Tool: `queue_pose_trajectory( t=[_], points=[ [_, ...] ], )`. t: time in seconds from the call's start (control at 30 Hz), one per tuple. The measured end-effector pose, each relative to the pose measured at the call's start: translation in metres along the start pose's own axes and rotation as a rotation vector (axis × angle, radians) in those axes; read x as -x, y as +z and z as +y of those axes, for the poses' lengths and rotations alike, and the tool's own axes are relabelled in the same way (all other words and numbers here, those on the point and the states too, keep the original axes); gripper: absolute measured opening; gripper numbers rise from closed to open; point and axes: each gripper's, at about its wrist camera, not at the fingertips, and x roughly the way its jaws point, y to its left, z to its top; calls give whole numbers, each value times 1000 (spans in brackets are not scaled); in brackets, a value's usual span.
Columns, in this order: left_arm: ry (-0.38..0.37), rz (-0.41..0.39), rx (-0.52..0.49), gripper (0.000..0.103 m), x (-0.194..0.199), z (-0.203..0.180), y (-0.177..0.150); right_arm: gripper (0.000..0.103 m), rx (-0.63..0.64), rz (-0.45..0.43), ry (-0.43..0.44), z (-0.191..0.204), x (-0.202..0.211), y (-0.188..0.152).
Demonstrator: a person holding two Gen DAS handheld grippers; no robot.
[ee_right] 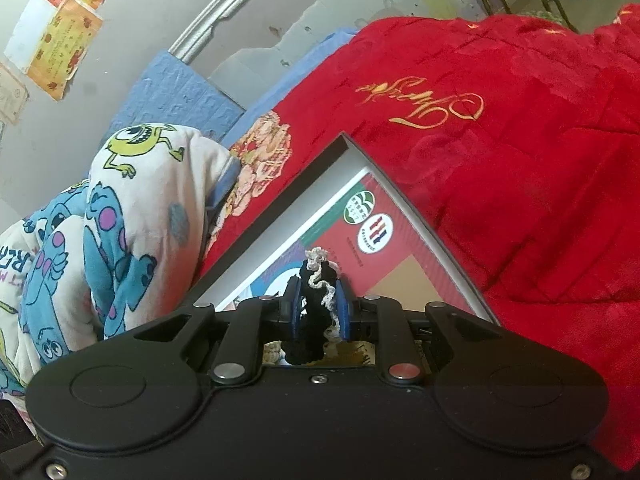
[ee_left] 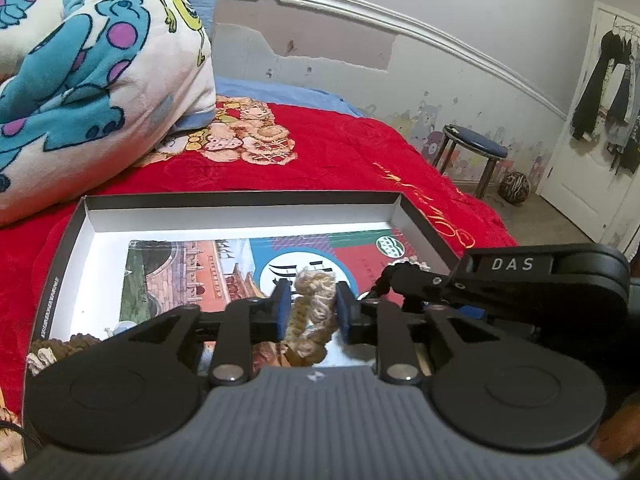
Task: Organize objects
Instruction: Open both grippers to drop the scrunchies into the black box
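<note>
My left gripper (ee_left: 311, 298) is shut on a tan and cream crocheted piece (ee_left: 310, 312) and holds it over a shallow black-edged white box (ee_left: 240, 210) on the red bed. A colourful printed booklet (ee_left: 200, 272) lies flat in the box. My right gripper (ee_right: 319, 300) is shut on a black crocheted piece with cream trim (ee_right: 316, 292), over the box's right corner (ee_right: 400, 200). The right gripper also shows in the left wrist view (ee_left: 408, 276) at the box's right side, with the black piece at its tip. A brown crocheted piece (ee_left: 76, 342) lies at the box's near left.
A red blanket (ee_left: 340, 152) covers the bed. A folded cartoon-print quilt (ee_left: 92, 80) lies at the far left behind the box. A blue-topped stool (ee_left: 476, 144) and a patterned ball (ee_left: 516, 188) stand on the floor to the right, near a white door.
</note>
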Motion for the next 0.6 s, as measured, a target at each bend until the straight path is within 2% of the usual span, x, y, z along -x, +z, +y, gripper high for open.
queue_pose_trajectory(
  t=[0.07, 0.17, 0.2, 0.27, 0.33, 0.6],
  points=[
    [9, 1, -3, 64, 0, 0, 0, 20, 0, 6, -1, 0, 0, 0],
    [13, -7, -12, 77, 2, 2, 1, 25, 1, 13, -5, 1, 1, 1],
    [15, -9, -15, 80, 3, 2, 1, 27, 0, 18, -3, 1, 1, 1],
    [16, -13, -18, 85, 5, 2, 4, 40, 1, 16, 9, 2, 2, 2],
    [17, -25, -6, 88, 8, 4, 7, 48, -1, 14, 23, 4, 4, 2],
    [19, -68, 2, 96, 26, 10, 19, 83, -47, 21, 98, 9, 16, 6]
  ],
)
